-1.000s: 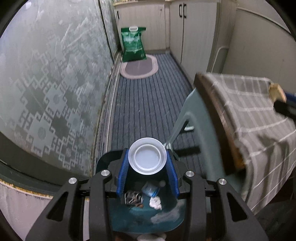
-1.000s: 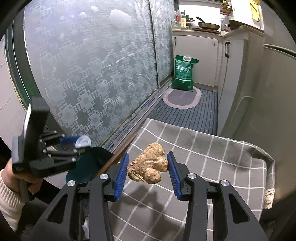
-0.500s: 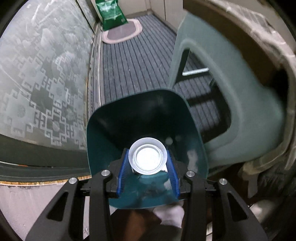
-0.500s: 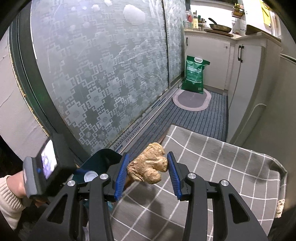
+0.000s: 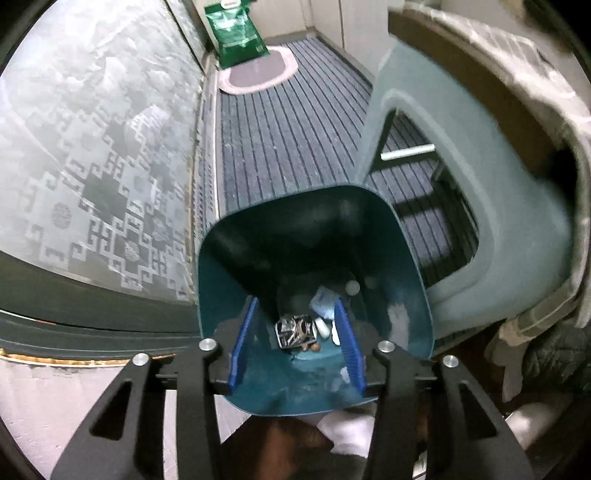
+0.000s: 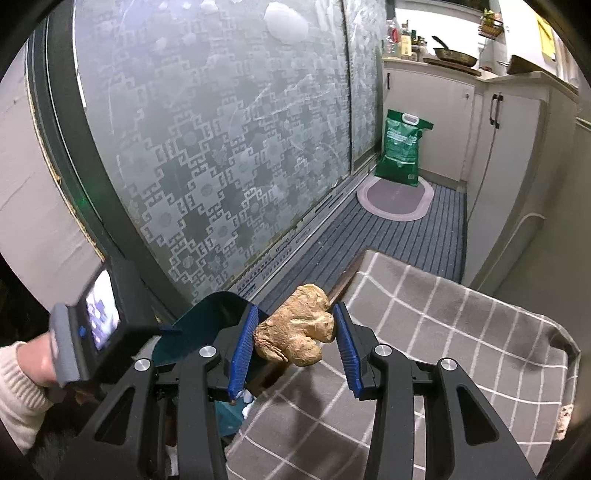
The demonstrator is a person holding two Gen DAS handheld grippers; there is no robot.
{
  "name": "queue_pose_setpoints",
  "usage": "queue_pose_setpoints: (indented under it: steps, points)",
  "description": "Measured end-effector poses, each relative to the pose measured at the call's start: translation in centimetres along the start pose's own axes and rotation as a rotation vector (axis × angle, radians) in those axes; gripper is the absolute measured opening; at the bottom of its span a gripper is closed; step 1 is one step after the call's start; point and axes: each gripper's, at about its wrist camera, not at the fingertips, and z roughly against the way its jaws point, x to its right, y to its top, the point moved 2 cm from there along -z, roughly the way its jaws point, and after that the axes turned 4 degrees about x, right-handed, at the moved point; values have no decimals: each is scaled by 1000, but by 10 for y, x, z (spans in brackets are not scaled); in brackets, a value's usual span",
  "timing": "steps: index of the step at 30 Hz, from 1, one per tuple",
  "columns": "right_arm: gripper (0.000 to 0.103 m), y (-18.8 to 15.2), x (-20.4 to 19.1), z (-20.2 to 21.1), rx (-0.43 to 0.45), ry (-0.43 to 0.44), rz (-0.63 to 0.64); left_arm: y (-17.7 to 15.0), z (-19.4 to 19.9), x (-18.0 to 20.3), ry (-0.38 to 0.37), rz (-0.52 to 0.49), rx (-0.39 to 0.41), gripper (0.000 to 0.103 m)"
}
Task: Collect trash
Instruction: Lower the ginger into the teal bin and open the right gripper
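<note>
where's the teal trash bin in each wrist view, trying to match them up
Left wrist: teal trash bin fills the lower centre, its mouth open toward the camera, trash at the bottom.
Right wrist: only its rim shows at lower left, behind the right gripper's left finger.
Shared landmark: green bag standing by the oval mat at the far end of the floor.

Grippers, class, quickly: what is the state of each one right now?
Left gripper: opening, nothing between its fingers, over the bin.
Right gripper: closed on the ginger root.
</note>
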Motion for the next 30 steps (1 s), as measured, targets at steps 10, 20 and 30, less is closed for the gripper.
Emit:
queue_pose_setpoints:
  steps: [10, 20, 30]
  points:
    - [43, -4, -48, -34, -49, 66, 59, 1, 49, -38, 45, 124, 131, 32]
    - [42, -15, -86, -78, -130, 117, 50, 0, 105, -61, 75, 202, 285, 25]
    - [43, -33, -112, -117, -208, 140, 76, -1, 136, -61, 74, 204, 373, 21]
